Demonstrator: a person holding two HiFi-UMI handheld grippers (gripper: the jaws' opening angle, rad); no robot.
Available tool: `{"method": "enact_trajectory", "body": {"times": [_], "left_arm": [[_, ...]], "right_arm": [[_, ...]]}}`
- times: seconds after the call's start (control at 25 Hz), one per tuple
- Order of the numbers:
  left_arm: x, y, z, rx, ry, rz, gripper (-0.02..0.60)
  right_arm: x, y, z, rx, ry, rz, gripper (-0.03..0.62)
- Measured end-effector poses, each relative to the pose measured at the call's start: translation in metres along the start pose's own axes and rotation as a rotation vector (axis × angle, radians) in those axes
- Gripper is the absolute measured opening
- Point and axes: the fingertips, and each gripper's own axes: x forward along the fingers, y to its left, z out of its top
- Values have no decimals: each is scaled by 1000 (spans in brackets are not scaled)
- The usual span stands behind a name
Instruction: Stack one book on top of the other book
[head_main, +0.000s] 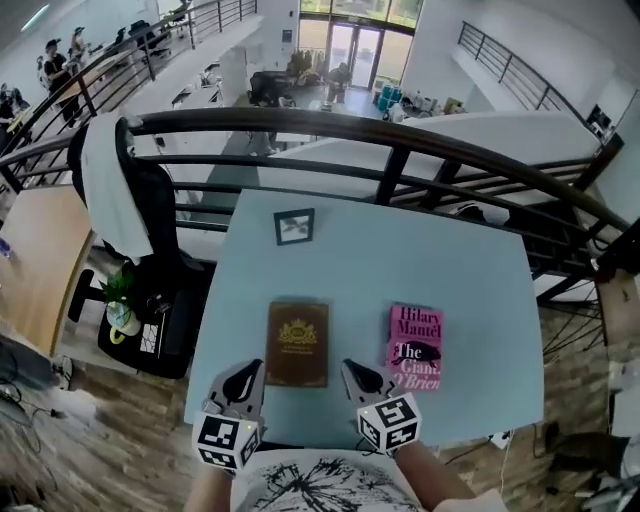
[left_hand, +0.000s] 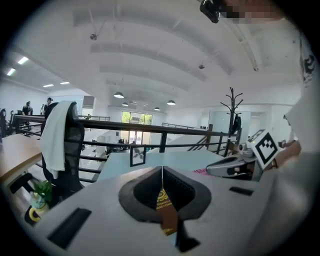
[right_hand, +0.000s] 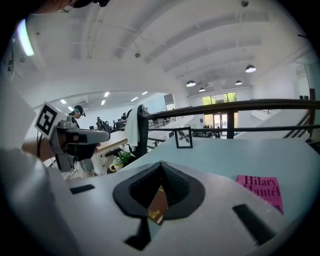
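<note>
Noting layout on the light blue counter: books, count two. Brown hardcover book with a gold emblem lies flat close to the counter's near edge, about mid-width. Pink paperback book lies flat beside it toward the right edge, with a strip of bare counter between them, not touching. Both long axes run from near edge to far edge, parallel. Not yet stacked.

Grippers, count two. Left gripper sits at the near edge just off the brown hardcover book's near left corner. Right gripper sits just off its near right corner, by the strip between the books. Both point toward the far edge, so the brown cover lies just ahead, between them. Left fingers are pressed together, nothing between; right fingers likewise together and empty.

Judgement: the right gripper is nearer the pink paperback book, which lies ahead and to its right. Either book would have to travel sideways along the near edge to land on the other. Fingers must part first.

Other: small black-framed picture, count one, toward the far edge, well apart.
</note>
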Motion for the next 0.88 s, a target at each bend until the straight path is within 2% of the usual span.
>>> {"method": "enact_trajectory", "body": {"times": [0.32, 0.4, 0.52, 0.68, 0.88], "left_arm": [[16, 40, -23, 2, 55, -100, 11], [20, 46, -28, 10, 52, -128, 11], [24, 52, -35, 4, 53, -170, 11], [31, 63, -44, 4, 60, -192, 11], [34, 73, -49, -2, 76, -183, 11]], "right_arm": [[51, 2, -60, 137, 240, -39, -2], [66, 1, -76, 181, 297, -20, 169], [81, -4, -93, 265, 352, -22, 189], [103, -11, -100, 409, 348, -22, 221], [125, -19, -115, 427, 413, -42, 270]]}}
